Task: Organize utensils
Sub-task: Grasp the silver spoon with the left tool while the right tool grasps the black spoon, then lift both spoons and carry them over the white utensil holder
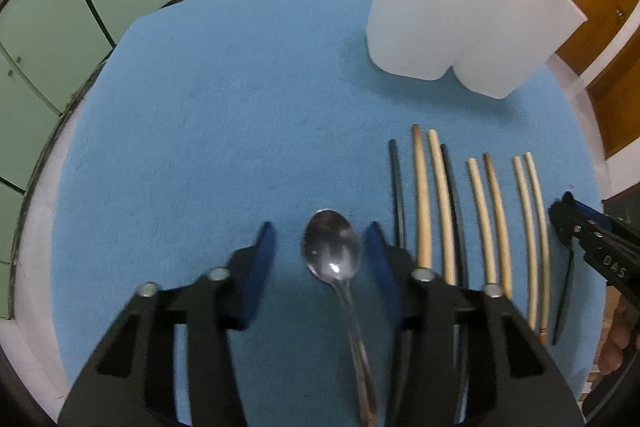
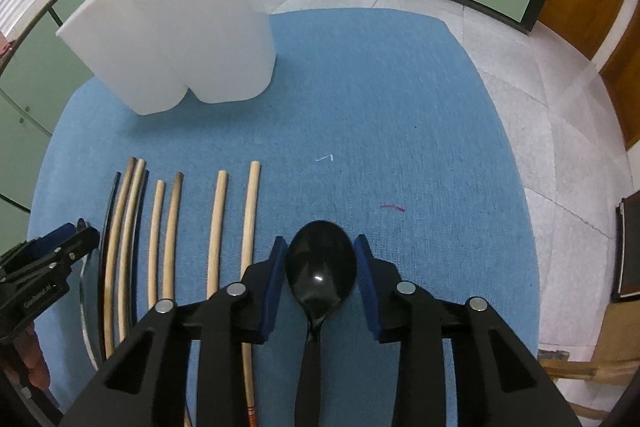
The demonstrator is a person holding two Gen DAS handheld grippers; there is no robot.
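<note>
Taking the white two-lobed holder (image 2: 172, 39) as landmark, the utensils lie in a row on the blue surface (image 2: 400, 131) on the near side of it: a metal spoon (image 1: 332, 251) at one end, a band of chopsticks (image 1: 444, 203) directly before the holder, and a black spoon (image 2: 320, 267) at the other end. The left tongs (image 1: 320, 247) straddle the metal spoon's bowl with clear gaps on both sides, so they are open and hold nothing. The right tongs (image 2: 320, 267) flank the black spoon's bowl much closer, but I cannot tell whether the pads actually press on it. Both spoons look light and rigid; the polished steel is probably slippery, and the curved bowls could squirt out of a pinch. The narrow neck or handle seems the safer hold.
</note>
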